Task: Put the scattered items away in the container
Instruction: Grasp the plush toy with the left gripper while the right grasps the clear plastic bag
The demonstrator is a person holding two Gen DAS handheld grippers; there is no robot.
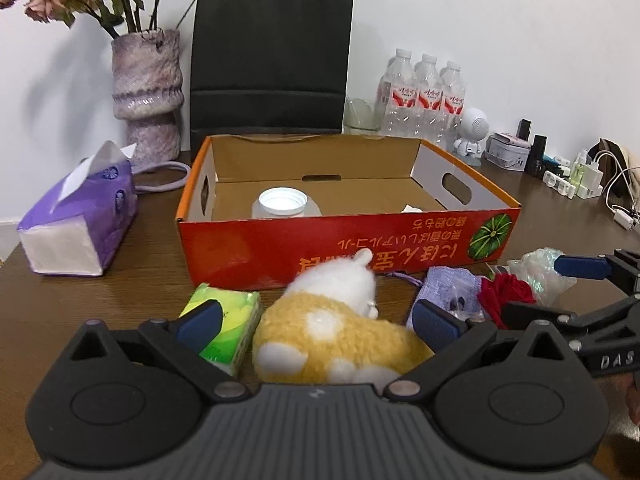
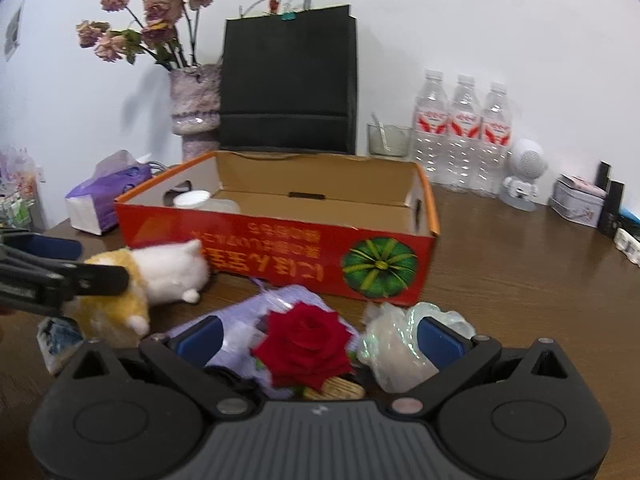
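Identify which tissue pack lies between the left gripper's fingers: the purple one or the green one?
The green tissue pack, beside the plush toy; the left gripper straddles both. The purple tissue box sits farther off, left of the cardboard box.

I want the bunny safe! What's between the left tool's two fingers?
The yellow-and-white plush toy lies between the open left tool fingers, seen in the left wrist view. A green tissue pack sits beside it.

Left tongs (image 1: 316,322) and right tongs (image 2: 318,336) — both spread wide, low
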